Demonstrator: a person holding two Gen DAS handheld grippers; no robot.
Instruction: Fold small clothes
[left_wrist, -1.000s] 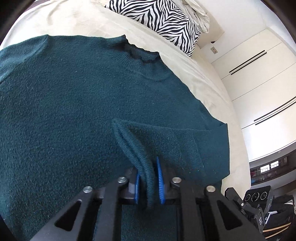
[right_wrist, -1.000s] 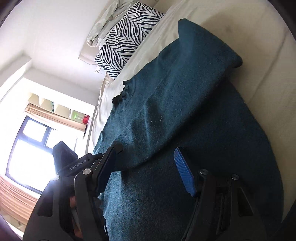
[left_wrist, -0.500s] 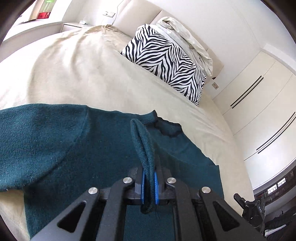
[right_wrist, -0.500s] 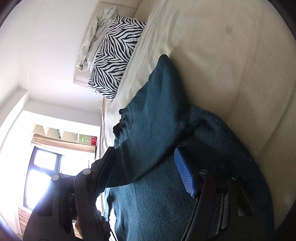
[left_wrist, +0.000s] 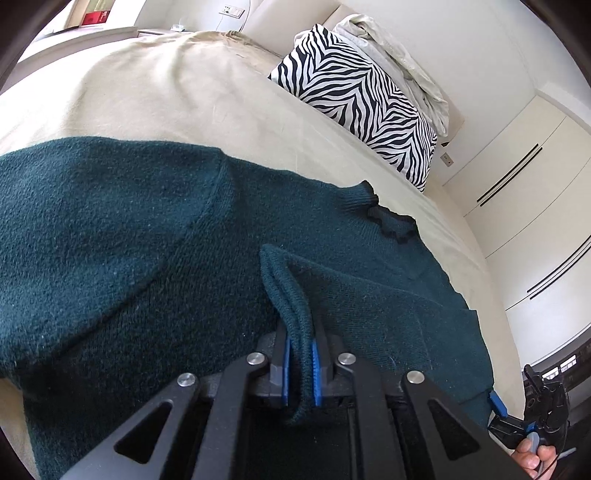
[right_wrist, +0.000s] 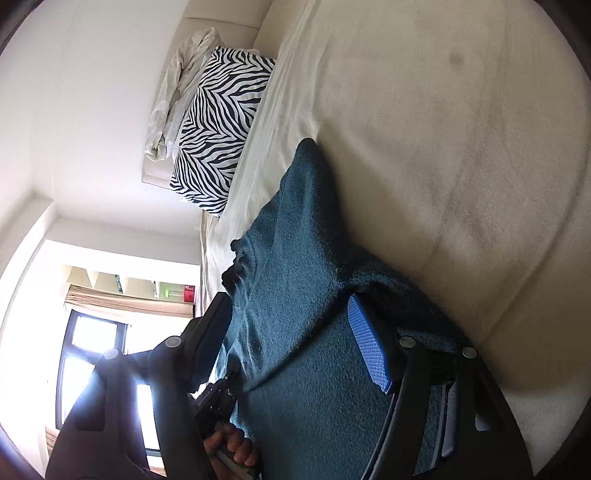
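Note:
A dark teal knit sweater (left_wrist: 122, 236) lies spread on a cream bed, its neckline (left_wrist: 388, 218) toward the pillow. My left gripper (left_wrist: 300, 365) is shut on a ribbed cuff (left_wrist: 291, 295) of the sweater and holds it over the sweater's body. In the right wrist view the same sweater (right_wrist: 295, 258) fills the middle. My right gripper (right_wrist: 291, 343) is open, its blue pad (right_wrist: 369, 350) resting over the cloth with nothing clamped. The right gripper also shows at the lower right of the left wrist view (left_wrist: 517, 417).
A zebra-print pillow (left_wrist: 362, 96) and a crumpled white cloth (left_wrist: 399, 55) lie at the head of the bed (left_wrist: 147, 96). White wardrobe doors (left_wrist: 524, 184) stand to the right. A window (right_wrist: 92, 362) is beyond the bed's far side.
My left gripper has carried the cuff across the sweater, tilting up and then lowering back toward the body. The right gripper stayed open and shifted along the sweater's edge.

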